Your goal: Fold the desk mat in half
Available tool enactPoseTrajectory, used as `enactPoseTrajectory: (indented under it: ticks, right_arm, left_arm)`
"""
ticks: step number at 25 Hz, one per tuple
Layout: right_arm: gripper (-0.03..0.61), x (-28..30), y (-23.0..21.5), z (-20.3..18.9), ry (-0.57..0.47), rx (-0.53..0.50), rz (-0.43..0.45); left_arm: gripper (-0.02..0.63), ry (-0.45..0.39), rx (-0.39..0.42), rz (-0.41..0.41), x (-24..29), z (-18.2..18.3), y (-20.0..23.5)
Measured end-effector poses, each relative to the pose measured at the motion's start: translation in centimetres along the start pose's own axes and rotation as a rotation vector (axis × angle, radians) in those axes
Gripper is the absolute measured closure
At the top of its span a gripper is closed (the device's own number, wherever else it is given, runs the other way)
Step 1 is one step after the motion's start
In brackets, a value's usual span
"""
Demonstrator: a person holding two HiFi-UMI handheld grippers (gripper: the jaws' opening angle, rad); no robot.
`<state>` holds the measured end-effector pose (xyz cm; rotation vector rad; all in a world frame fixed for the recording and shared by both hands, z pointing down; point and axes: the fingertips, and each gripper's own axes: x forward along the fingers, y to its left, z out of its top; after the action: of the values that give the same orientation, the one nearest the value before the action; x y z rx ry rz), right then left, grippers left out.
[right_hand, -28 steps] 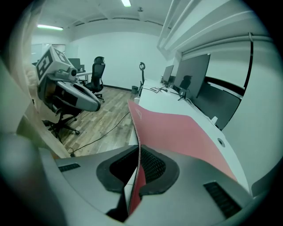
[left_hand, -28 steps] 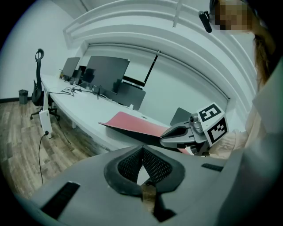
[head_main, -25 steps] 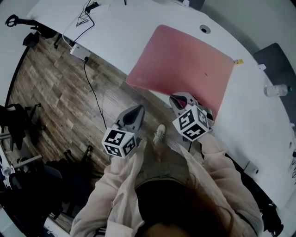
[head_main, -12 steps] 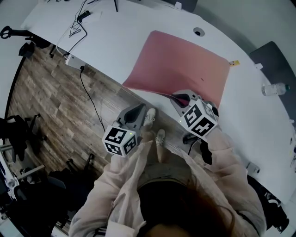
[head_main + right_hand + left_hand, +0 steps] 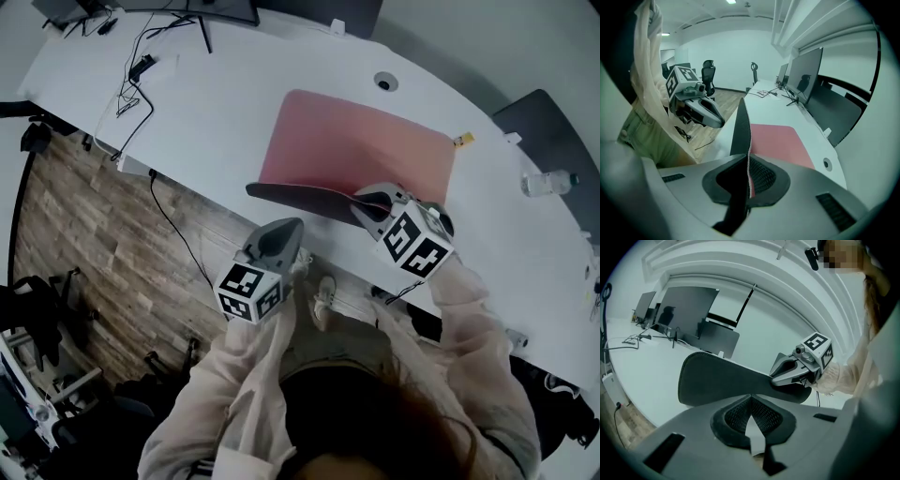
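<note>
A pink desk mat (image 5: 366,155) lies on the white desk (image 5: 216,103). Its near edge is lifted, so the dark underside (image 5: 300,197) shows. My right gripper (image 5: 361,202) is shut on that near edge toward the right corner; in the right gripper view the mat (image 5: 740,124) stands on edge between the pads. My left gripper (image 5: 281,234) hangs off the desk's front edge, below the raised flap, jaws together and holding nothing. From the left gripper view the dark underside (image 5: 722,380) spreads ahead with the right gripper (image 5: 787,376) clamped on it.
Monitors (image 5: 811,70) and cables (image 5: 131,80) stand along the desk's far left. A cable hole (image 5: 383,82) sits behind the mat and a bottle (image 5: 548,181) at the far right. A wooden floor (image 5: 103,244) lies below the desk edge, with a power strip (image 5: 136,167) hanging there.
The right gripper has raised the mat's near edge off the desk, and the dark underside now shows. The left gripper stays below the edge, empty.
</note>
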<state>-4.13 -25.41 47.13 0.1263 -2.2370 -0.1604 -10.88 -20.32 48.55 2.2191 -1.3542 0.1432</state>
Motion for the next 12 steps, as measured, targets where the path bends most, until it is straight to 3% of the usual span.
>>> enactPoseTrajectory:
  ticks: [12]
  right_arm:
    - [0.545, 1.0, -7.3, -0.5, 0.069, -0.025, -0.102]
  left_arm:
    - [0.588, 0.01, -0.012, -0.051, 3.8, 2.3, 2.2]
